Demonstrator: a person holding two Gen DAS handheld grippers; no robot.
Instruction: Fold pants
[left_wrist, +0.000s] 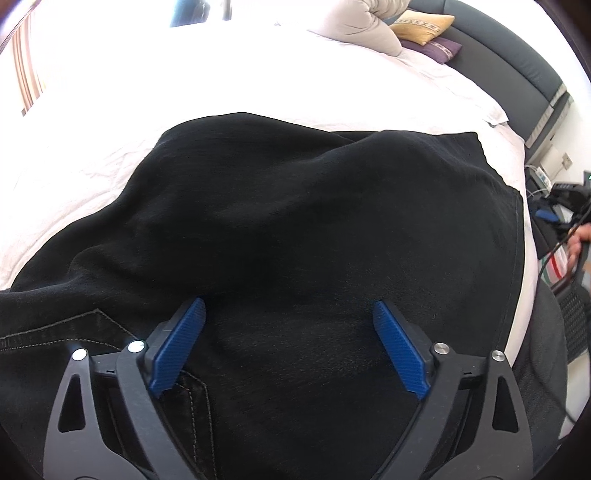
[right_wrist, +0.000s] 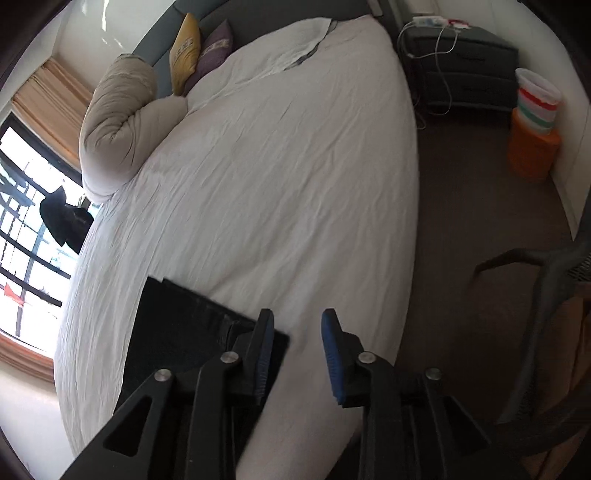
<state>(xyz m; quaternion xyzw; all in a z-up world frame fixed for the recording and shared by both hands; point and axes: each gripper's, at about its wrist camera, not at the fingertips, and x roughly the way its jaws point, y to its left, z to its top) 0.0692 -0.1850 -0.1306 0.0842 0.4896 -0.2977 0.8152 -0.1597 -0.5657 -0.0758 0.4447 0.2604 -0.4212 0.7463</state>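
Pants (left_wrist: 280, 236) cropped at frame bottom

Matt black cloth pants (left_wrist: 295, 229) on a creased white cotton sheet (right_wrist: 280, 177) — ribbed blue plastic pads (left_wrist: 400, 347).

Blk grippers, blue ribbed fingers (left_wrist: 400, 347), silver screws.

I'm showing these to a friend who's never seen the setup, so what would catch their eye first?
Most likely the black pants, spread in a dark heap across the white bed sheet and filling the left wrist view. Next, the blue-padded left gripper poised over them, jaws wide apart with nothing pinched. In the right wrist view, the right gripper sits at the pants' corner, jaws apart and empty.
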